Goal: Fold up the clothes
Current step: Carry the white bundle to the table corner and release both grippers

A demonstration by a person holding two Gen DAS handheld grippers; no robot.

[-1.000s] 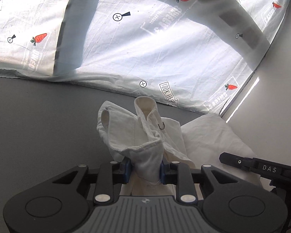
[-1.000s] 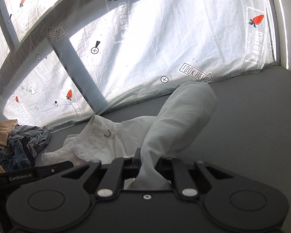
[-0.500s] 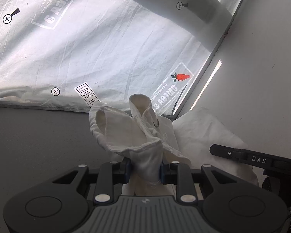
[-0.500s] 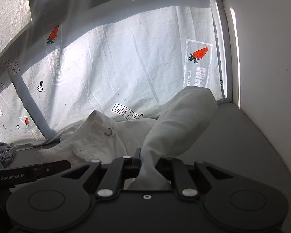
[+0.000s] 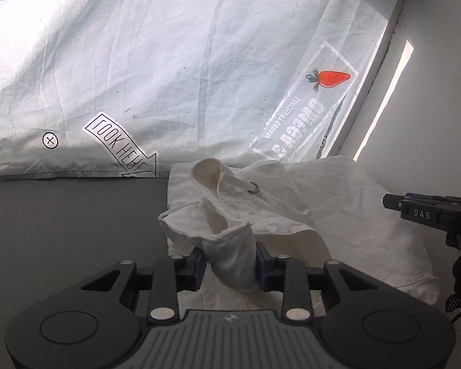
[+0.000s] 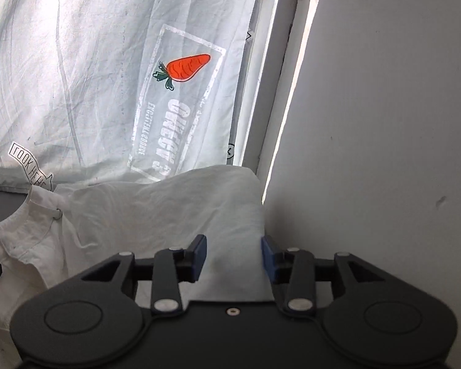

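A white garment [image 5: 279, 212] with a small metal ring lies bunched on the grey table [image 5: 61, 224], up against the back curtain and the right wall. My left gripper [image 5: 229, 261] is shut on a thick fold of its waistband edge. In the right wrist view the same garment [image 6: 156, 212] spreads flat below and ahead of my right gripper [image 6: 233, 253], whose blue pads stand wide apart, open, with cloth lying under them but not pinched. The right gripper's black body [image 5: 427, 212] shows at the right edge of the left wrist view.
A white curtain [image 5: 199, 70] printed with a carrot and arrow labels hangs along the table's back edge. A plain white wall [image 6: 384, 123] closes the right side, close to the right gripper. Bare grey tabletop extends to the left.
Both grippers have swung right toward the wall corner. The right gripper has let go of the trouser leg it held, and that cloth now lies flat. The left gripper keeps its grip.
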